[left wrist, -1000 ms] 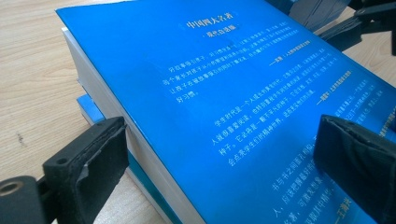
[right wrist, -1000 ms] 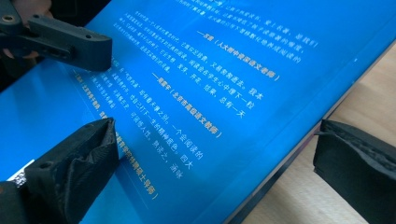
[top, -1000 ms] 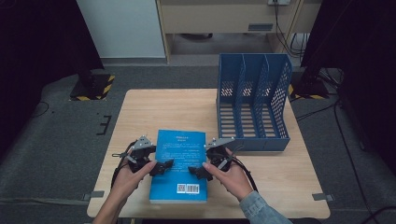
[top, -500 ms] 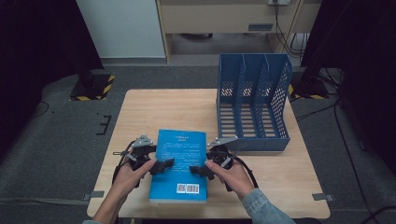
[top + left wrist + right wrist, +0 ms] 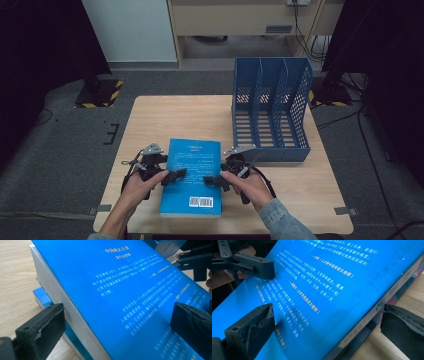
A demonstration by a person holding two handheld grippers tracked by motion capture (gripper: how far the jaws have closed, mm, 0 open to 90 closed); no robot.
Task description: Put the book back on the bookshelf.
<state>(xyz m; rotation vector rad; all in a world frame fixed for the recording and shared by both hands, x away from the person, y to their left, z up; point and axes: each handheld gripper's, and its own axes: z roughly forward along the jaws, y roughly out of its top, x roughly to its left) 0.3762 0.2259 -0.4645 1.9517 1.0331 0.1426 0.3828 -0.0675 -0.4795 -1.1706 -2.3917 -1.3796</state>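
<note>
blue book point(image 5: 192, 177), flat, long axis front-to-back

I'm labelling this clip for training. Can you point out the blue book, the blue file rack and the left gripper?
blue book point(image 5: 192, 172), high view, middle of its back cover.
blue file rack point(image 5: 270, 155), high view, its front wall.
left gripper point(image 5: 174, 176), high view, between its fingertips over the book's left edge.

We are in a lab or test room: our wooden surface point(image 5: 180, 120) stands alone on grey carpet point(image 5: 65, 150), black curtains point(image 5: 45, 45) hang on both sides, hazard-striped stand feet point(image 5: 100, 95) sit on the floor, and cables point(image 5: 305, 30) trail behind.
</note>
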